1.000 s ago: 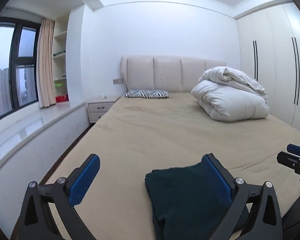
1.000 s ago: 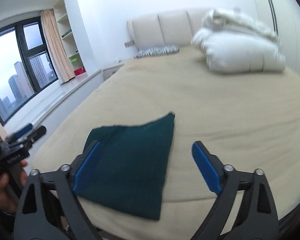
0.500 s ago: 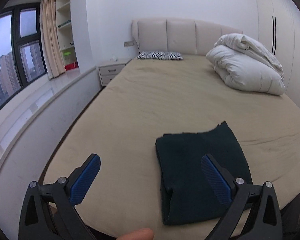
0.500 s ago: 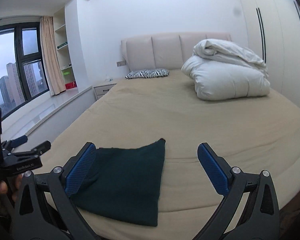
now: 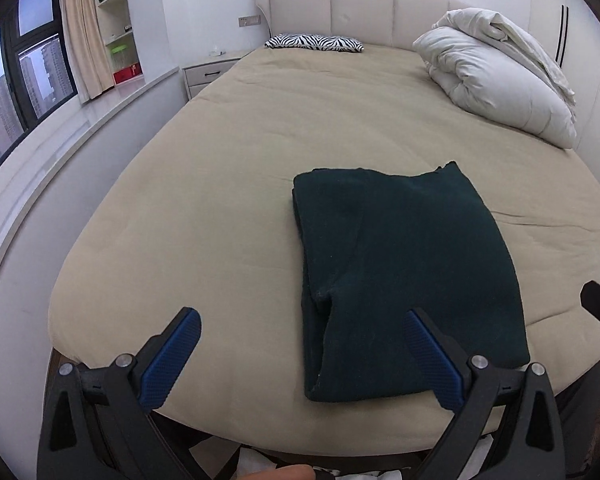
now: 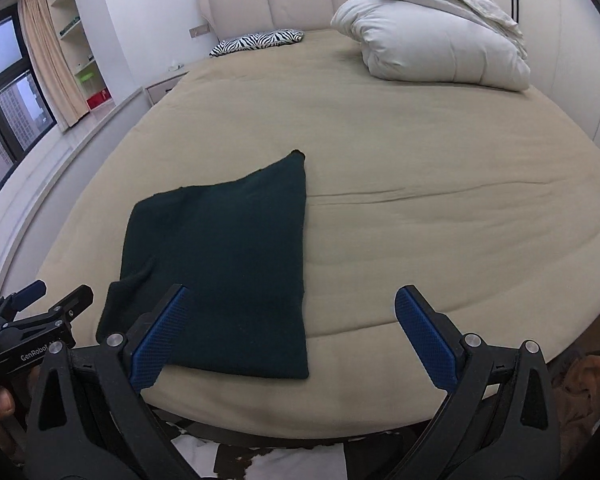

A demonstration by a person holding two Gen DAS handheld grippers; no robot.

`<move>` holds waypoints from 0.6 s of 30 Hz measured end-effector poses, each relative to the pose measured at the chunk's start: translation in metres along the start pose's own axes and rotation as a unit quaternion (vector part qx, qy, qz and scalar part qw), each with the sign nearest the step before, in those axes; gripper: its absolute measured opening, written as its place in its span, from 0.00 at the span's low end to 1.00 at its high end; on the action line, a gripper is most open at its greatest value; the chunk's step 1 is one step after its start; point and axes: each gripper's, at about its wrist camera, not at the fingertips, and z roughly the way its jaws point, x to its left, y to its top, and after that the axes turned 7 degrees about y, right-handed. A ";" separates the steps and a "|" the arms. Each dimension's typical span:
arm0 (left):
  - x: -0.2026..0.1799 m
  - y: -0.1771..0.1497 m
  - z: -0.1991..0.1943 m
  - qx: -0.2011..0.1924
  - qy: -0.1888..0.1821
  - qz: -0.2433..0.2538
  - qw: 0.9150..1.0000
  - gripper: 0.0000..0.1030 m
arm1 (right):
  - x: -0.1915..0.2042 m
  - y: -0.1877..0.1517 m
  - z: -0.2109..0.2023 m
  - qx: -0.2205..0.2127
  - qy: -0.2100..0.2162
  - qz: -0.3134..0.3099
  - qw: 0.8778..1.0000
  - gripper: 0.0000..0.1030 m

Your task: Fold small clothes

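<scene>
Nearest the cameras, the left claw (image 5: 300,356) hangs with its blue pads spread wide and nothing between them, above the foot edge of the bed (image 5: 204,184). The right claw (image 6: 290,336) is likewise released, its jaws having just been opening to their widest, empty, its left pad over the near part of the cloth without pressing it. Between and just beyond both claws lies the dark green garment (image 5: 404,276), folded into a rough rectangle, flat on the tan bedsheet close to the foot edge, touched by neither claw. Farther up the bed, a bundled white duvet (image 5: 496,76) sits on the right side, and a zebra-print pillow (image 5: 314,42) rests against the padded headboard (image 5: 340,8).
</scene>
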 end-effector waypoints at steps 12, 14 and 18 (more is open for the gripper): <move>0.004 -0.004 0.004 0.013 -0.003 -0.003 1.000 1.00 | 0.007 -0.009 0.014 0.024 0.000 -0.022 0.999 1.00; 0.004 -0.004 0.005 0.014 -0.004 -0.003 1.000 1.00 | 0.008 -0.008 0.013 0.027 0.001 -0.022 0.999 1.00; 0.006 -0.003 0.005 0.014 -0.003 -0.003 1.000 1.00 | 0.008 -0.008 0.015 0.032 0.001 -0.022 0.999 1.00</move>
